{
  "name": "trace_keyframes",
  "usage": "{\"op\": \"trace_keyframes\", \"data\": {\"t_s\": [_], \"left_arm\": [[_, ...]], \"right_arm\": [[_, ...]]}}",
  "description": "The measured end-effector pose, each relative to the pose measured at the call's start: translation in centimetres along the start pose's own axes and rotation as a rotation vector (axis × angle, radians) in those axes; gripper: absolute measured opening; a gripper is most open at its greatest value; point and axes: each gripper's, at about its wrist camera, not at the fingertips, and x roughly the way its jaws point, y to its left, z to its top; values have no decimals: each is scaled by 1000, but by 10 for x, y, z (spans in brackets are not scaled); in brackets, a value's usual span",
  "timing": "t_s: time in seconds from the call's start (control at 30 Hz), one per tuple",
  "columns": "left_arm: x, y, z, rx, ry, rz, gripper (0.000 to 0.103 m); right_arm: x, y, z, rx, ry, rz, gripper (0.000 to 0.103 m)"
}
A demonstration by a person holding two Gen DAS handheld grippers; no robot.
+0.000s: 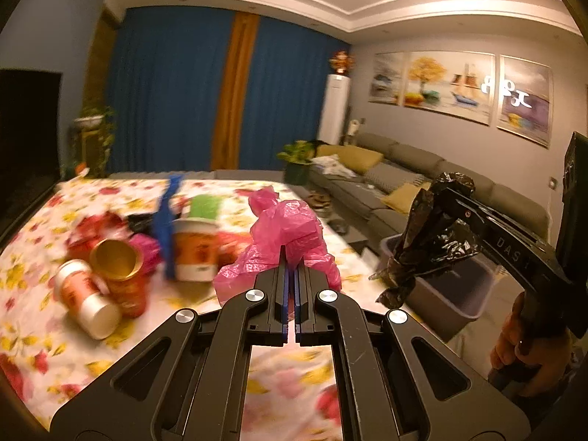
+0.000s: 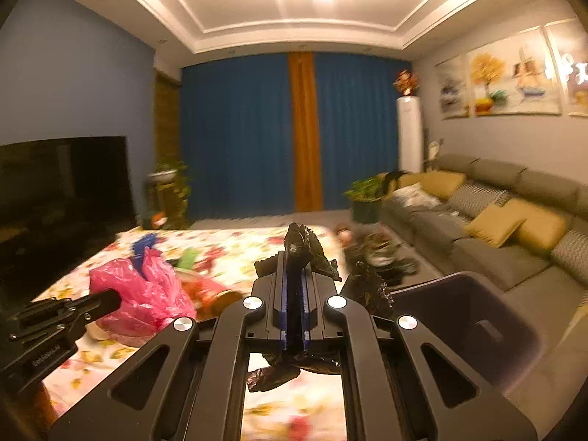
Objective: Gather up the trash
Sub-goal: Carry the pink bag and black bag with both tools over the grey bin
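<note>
Over the flowered table (image 1: 47, 220) both your grippers are loaded. Left gripper (image 1: 290, 257): fingers pressed together on a fold of the pink plastic bag (image 1: 290, 228), which bunches up ahead of the tips, above the cloth as far as the view shows. Right gripper (image 2: 294, 257): fingers clamped on the crumpled black plastic bag (image 2: 301, 246), film sticking out past the tips and hanging below the jaws. From the left wrist view, that black bag sits off the table edge, above or just beside the grey bin (image 1: 455, 294); can't tell if it's fully over the opening.

Handling, my read:
- Both bags are thin film: near weightless, soft, no shape of their own. They'll drape and swing, not resist.
- Slippery under the pads. Pinch a gathered wad, not a single layer, or it slides out.
- Pink bag looks held by a thin fold only. Loose tails could snag the clutter.
- Film may cling to the pads on release, so give it room to drop.

Left on the table: white-and-orange paper cups (image 1: 86, 301), a gold-rimmed cup (image 1: 115, 261) lying on its side, red wrappers, a blue strip (image 1: 167, 217). Cups are light but crush easily; take them at the rim or across the body. Background is blurred, so finer detail isn't readable.
</note>
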Motion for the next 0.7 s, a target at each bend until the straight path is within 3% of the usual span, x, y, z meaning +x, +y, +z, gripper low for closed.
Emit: {"op": "trace_keyframes", "data": {"t_s": [0.33,0.7], "left_arm": [[41,-78,19,70,-23,-137,1],[98,-143,20,104,0,-247,1]], "right_arm": [[-29,-86,6,43,-57,-217,7],[-31,-139,-4,82,-48,-291,7]]}}
